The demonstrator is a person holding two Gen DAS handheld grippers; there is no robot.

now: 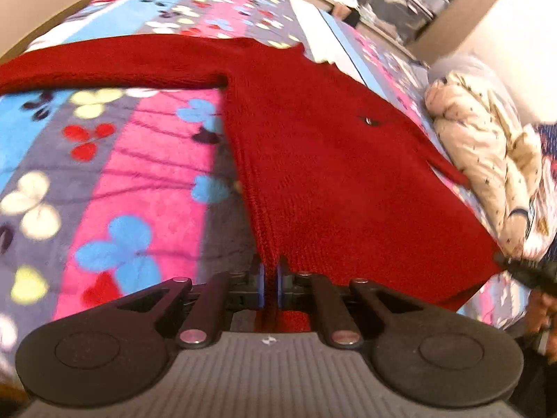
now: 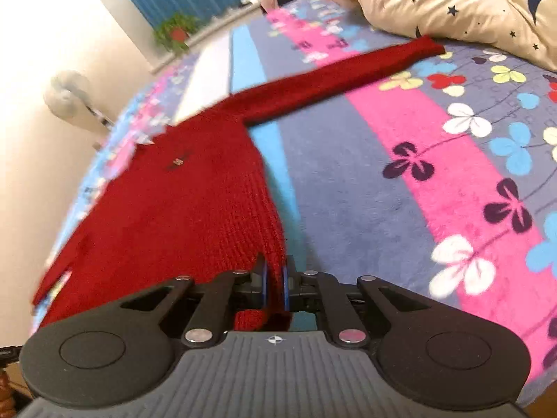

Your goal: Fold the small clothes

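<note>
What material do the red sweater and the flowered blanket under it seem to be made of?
Red sweater: looks like knitted yarn, perhaps wool or acrylic; vertical ribs show near the hem, and the surface is matte and slightly fuzzy. Flowered blanket: looks like plush fleece, probably synthetic; it has a soft short pile with a faint sheen and printed stripes.

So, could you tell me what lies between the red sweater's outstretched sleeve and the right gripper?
Only bare floral blanket lies between the sleeve and the right gripper, which is shut on the red sweater; the right wrist view shows it.
</note>
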